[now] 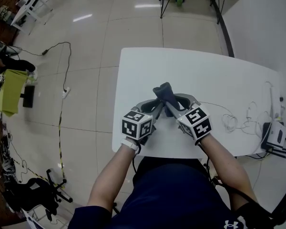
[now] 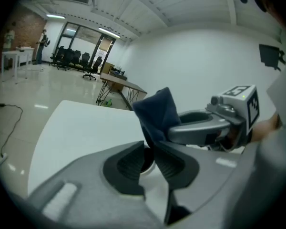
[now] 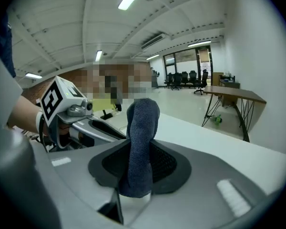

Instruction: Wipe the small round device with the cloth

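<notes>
Working above the white surface [image 1: 205, 75], we pinch the small round device [image 2: 146, 162] in our left tongs [image 2: 151, 152]; our right tongs [image 3: 139, 162] clamp the dark blue cloth [image 3: 142, 123], which stands upright just beside the device.

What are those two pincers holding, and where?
Right gripper clamps the dark blue cloth by its bunched middle. Left gripper seems to pinch the small round device by its sides.

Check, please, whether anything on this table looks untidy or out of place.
Only the white cables look untidy, lying in loose loops near the table's right edge. Nothing else stands out.
</notes>
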Available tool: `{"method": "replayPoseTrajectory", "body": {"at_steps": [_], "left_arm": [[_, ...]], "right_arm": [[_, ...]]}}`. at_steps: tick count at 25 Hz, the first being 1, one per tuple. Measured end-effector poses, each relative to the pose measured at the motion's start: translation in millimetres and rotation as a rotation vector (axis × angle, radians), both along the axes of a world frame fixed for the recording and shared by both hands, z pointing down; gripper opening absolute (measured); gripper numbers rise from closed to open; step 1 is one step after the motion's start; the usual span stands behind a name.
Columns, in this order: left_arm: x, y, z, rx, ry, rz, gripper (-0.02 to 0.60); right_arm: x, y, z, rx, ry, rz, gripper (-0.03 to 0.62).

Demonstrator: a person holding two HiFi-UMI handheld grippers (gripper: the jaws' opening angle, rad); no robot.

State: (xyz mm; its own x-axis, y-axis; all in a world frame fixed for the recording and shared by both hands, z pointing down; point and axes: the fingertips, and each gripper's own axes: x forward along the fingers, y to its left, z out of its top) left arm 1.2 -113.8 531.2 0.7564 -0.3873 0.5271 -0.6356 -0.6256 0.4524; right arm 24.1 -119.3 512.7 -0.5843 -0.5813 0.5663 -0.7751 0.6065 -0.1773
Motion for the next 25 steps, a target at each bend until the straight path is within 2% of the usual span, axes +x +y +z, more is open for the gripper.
{"method": "replayPoseTrajectory", "body": {"at_steps": [3, 6, 12, 15, 17, 25], "left_arm": [[2, 4, 5, 0.018, -0.033, 0.004, 0.061], [-2, 5, 7, 0.017, -0.038, 0.008, 0.061], [-5, 12, 14, 0.003, -0.054, 0.004, 0.061], [-6, 14, 12, -0.001, -0.057, 0.000, 0.061], [-7, 14, 11, 0.000, -0.058, -0.005, 0.061], [-7, 13, 7, -0.004, -0.047, -0.031, 0.061]], "right_arm": [[-6, 2, 8, -0.007, 0.068, -0.047, 0.112], [-3, -9, 14, -0.029, 0.048, -0.030, 0.110], [19, -25, 49, -0.250, -0.182, 0.085, 0.112], [25, -29, 55, -0.326, -0.312, 0.140, 0.110], [28, -31, 62, -0.361, -0.352, 0.160, 0.110], [33, -21, 106, -0.445, -0.288, 0.139, 0.112]]}}
